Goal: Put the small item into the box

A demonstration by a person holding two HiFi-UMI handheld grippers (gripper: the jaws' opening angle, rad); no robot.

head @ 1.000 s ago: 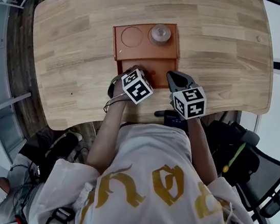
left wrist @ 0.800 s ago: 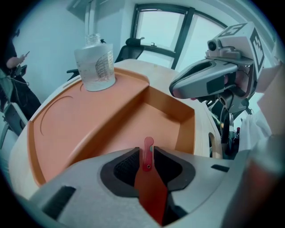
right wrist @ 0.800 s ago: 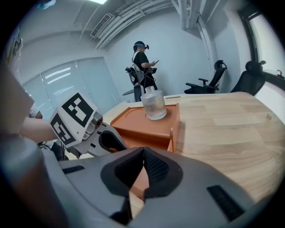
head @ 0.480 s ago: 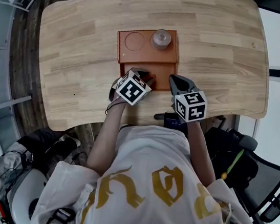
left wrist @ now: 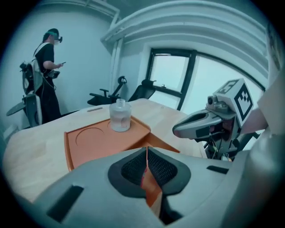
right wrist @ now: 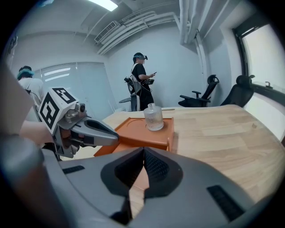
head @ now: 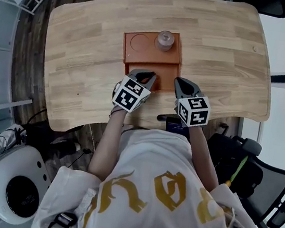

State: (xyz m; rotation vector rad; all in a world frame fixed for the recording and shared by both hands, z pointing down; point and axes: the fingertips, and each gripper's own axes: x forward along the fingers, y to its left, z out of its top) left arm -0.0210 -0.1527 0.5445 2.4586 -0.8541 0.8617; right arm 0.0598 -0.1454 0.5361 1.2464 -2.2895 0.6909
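Though small, clear round bottle (head: 164,39)

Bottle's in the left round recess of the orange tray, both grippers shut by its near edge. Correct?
No. The left round recess of the orange tray is empty; the bottle sits in the right-hand one, per the head view. The left gripper and right gripper are both shut by its near edge.
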